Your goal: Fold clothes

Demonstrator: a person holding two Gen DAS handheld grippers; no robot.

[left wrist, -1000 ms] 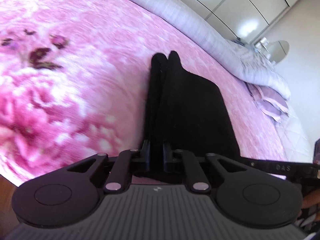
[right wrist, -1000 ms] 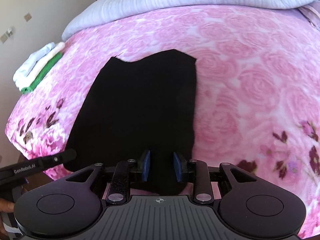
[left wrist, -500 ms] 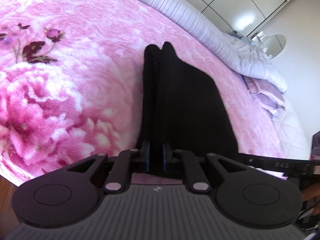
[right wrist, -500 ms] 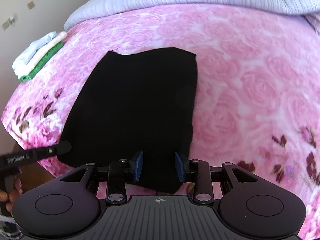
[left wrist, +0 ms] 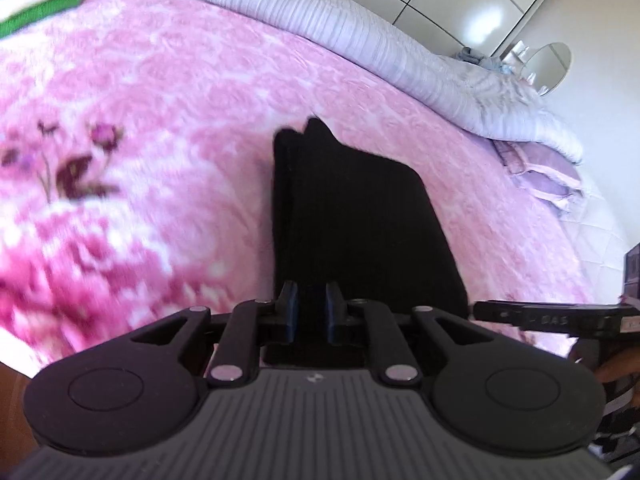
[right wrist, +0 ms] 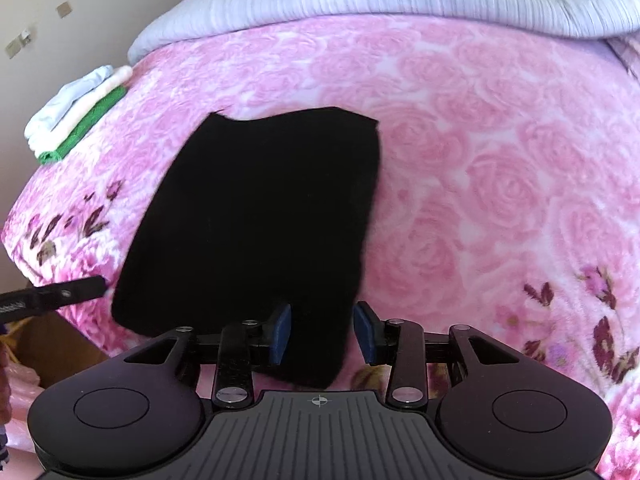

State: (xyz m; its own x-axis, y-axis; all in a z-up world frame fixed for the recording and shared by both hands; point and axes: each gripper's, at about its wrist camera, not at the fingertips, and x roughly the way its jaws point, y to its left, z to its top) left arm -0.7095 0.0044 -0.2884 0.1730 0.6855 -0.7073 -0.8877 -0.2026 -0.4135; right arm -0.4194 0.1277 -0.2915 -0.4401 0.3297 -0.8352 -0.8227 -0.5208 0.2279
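Right wrist view: black garment (right wrist: 260, 216) lies lengthwise away from the camera.

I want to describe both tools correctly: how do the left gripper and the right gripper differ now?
The left gripper has its fingers close together, nipping the black garment at its left edge; the right gripper has its fingers wider apart and opening, with the garment's near corner loose between them. Both have blue pads, point down at the pink floral blanket, and work the same garment.

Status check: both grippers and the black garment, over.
Left gripper shut on black garment. Right gripper opening, garment edge between fingers, unpressed. Folded stack off to the side, nothing in the way.
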